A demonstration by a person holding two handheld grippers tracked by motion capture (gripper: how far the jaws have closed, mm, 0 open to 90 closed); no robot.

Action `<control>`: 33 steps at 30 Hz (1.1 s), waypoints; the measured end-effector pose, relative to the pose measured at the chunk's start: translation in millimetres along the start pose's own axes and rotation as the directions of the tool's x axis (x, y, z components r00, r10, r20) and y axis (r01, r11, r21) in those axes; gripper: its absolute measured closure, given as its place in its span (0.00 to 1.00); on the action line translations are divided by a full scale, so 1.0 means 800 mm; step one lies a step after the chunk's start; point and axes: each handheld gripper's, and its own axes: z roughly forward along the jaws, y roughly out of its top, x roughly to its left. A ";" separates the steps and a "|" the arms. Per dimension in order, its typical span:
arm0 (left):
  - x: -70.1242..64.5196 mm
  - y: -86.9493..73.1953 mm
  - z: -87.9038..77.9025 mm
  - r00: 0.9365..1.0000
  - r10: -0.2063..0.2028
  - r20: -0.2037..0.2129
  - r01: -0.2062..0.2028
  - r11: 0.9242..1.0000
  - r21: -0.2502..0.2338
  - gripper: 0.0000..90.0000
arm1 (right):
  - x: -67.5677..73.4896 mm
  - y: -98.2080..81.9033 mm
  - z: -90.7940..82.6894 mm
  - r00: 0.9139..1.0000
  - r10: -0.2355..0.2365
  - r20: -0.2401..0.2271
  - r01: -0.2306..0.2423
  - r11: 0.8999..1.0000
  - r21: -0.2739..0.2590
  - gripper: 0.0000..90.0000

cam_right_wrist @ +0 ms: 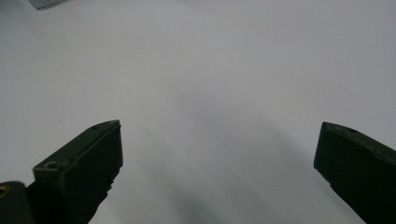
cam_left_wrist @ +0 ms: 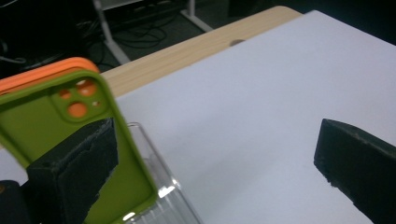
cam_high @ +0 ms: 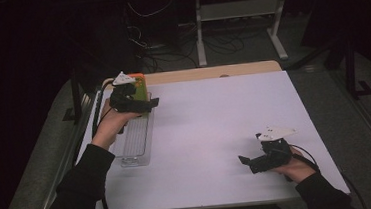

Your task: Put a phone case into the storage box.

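The left gripper (cam_left_wrist: pixel 215 158) stands with its jaws spread wide and nothing between them; in the left gripper view one black jaw lies in front of a green phone case (cam_left_wrist: pixel 44 126), though whether it touches the case cannot be told. The green phone case leans upright at the far end of a clear plastic tray (cam_left_wrist: pixel 161 186), with an orange phone case (cam_left_wrist: pixel 32 77) stacked just behind it, its colour showing through the green one's camera cutouts. In the high view the left gripper (cam_high: pixel 141 104) hovers over that tray (cam_high: pixel 135 147), which lies along the left edge of the white table top (cam_high: pixel 215 127), the cases at its far end near the far left corner. A strip of bare wood (cam_high: pixel 211 72) runs along the far edge behind them. The right gripper (cam_right_wrist: pixel 217 163) is likewise wide open and empty, its jaws over plain white surface; from above, the right gripper (cam_high: pixel 245 161) sits low near the near right corner, well apart from the tray and the cases.
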 end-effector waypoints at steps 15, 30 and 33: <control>-0.035 -0.023 -0.014 0.990 0.067 0.127 -0.067 0.998 0.002 0.00 | 0.000 0.000 -0.001 1.000 -0.003 -0.003 0.003 1.000 -0.001 0.00; -0.048 -0.069 -0.035 0.977 0.110 0.183 -0.107 0.994 -0.027 0.00 | -0.005 0.006 -0.010 1.000 -0.004 -0.021 0.004 1.000 -0.016 0.00; -0.050 -0.078 -0.039 0.975 0.127 0.181 -0.124 0.992 -0.027 0.00 | -0.006 0.008 -0.011 1.000 -0.011 -0.024 0.010 1.000 -0.023 0.00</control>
